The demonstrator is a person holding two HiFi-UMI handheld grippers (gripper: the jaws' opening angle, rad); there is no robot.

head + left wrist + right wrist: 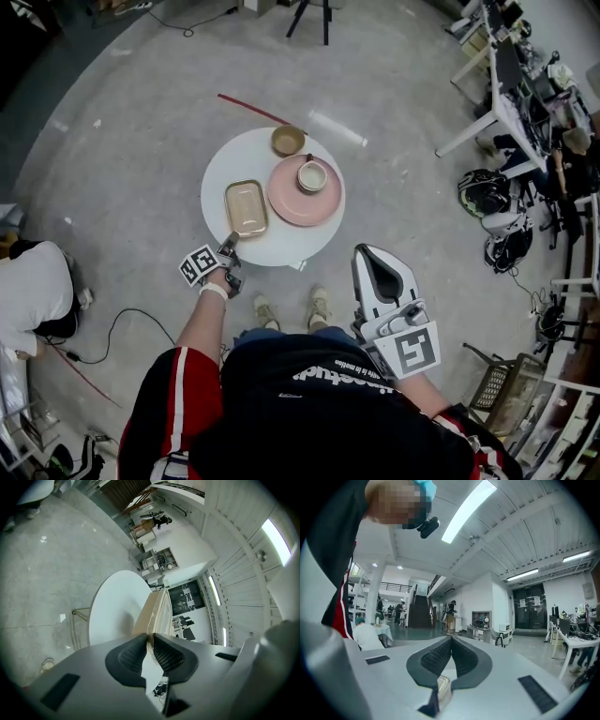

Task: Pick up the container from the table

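Container (246, 207) left of plate (293, 205), on table (277, 247)

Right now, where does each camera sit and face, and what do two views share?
Head view: on the head, steeply down at the table; arms, shoes, left gripper, right gripper show.
Left gripper view: on the left gripper, facing the container pinched in its jaws.
Right gripper view: on the right gripper, level across the hall; closed jaws, jacket show.
Shared: head and left gripper views show container, table.

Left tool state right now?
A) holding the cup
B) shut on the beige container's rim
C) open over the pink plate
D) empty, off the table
B: in the left gripper view the left tool pinches the rim of the beige container between its pads.
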